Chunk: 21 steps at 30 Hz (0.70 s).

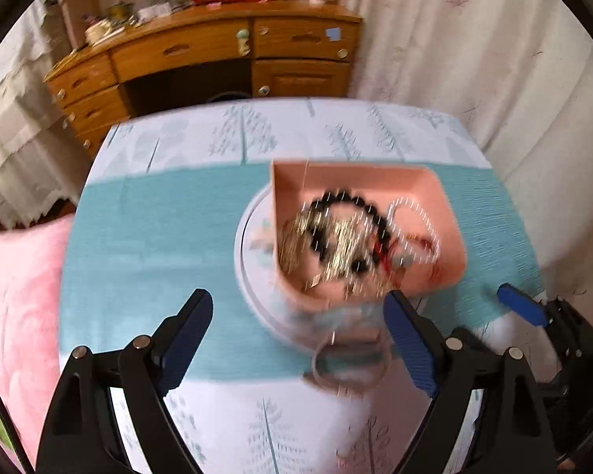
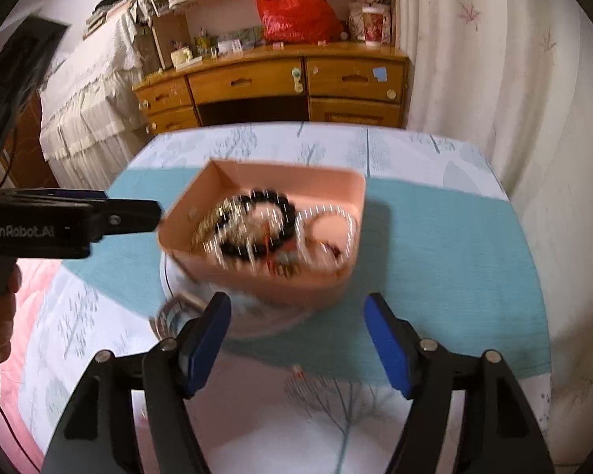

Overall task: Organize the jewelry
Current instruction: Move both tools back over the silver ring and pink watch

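Observation:
A pink tray (image 1: 435, 197) (image 2: 257, 175) sits on a round white box (image 1: 257, 300) (image 2: 257, 320) on the teal runner. It holds a black bead bracelet (image 1: 336, 201) (image 2: 280, 205), a white pearl strand (image 1: 419, 209) (image 2: 328, 211), gold chains (image 1: 292, 245) (image 2: 209, 223) and small red pieces. A loose bangle (image 1: 348, 367) (image 2: 170, 312) lies on the table by the box. My left gripper (image 1: 300, 335) is open in front of the box; its body (image 2: 79, 221) shows beside the tray's left. My right gripper (image 2: 298, 339) is open just before the box, its fingertip (image 1: 522, 304) at right. Both are empty.
The small table (image 1: 257, 426) (image 2: 415, 146) has a pale tree-print cloth. A wooden desk (image 1: 217, 55) (image 2: 276, 83) with a red bag (image 2: 292, 12) stands behind. Curtains (image 1: 474, 59) hang at right. A pink bed cover (image 1: 16, 308) lies at left.

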Tool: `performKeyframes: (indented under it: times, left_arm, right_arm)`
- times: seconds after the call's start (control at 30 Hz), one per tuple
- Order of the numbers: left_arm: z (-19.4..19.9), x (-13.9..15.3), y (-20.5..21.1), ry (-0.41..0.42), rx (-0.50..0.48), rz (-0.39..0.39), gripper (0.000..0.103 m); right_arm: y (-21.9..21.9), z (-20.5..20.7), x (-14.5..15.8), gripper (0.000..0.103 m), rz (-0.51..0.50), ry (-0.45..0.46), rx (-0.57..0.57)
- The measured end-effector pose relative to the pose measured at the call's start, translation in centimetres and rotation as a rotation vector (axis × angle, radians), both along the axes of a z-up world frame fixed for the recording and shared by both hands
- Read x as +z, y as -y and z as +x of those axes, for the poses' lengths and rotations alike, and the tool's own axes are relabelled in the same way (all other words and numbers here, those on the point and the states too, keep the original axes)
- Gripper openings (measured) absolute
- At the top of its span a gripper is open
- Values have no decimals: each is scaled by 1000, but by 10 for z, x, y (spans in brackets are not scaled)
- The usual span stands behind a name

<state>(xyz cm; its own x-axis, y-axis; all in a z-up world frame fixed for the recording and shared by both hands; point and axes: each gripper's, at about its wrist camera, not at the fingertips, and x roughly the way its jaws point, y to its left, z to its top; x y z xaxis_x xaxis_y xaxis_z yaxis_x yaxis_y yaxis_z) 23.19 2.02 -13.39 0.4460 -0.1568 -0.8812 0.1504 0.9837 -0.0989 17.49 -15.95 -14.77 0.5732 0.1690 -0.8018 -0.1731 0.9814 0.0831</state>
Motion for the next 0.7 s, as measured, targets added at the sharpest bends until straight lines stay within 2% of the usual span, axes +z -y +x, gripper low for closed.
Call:
performKeyframes:
  times: [0.23, 0.4, 0.5, 0.57, 0.7]
  left_arm:
    - [-52, -38, -9, -103, 88, -23, 87]
    - [-88, -56, -10, -121, 156, -45, 87]
    - [-105, -62, -6, -105, 178, -52, 86]
    - [-115, -64, -1, -79, 185, -61, 85]
    - [-126, -70, 10, -57, 192, -66, 69]
  right_arm:
    - [10, -22, -23, 70, -19, -91, 48]
    - [8, -35, -43, 70, -56, -132, 87]
    - [6, -40, -48, 70, -62, -120, 110]
    - [3, -42, -51, 69, -71, -102, 132]
    - [-2, -41, -55, 58, -80, -86, 175]
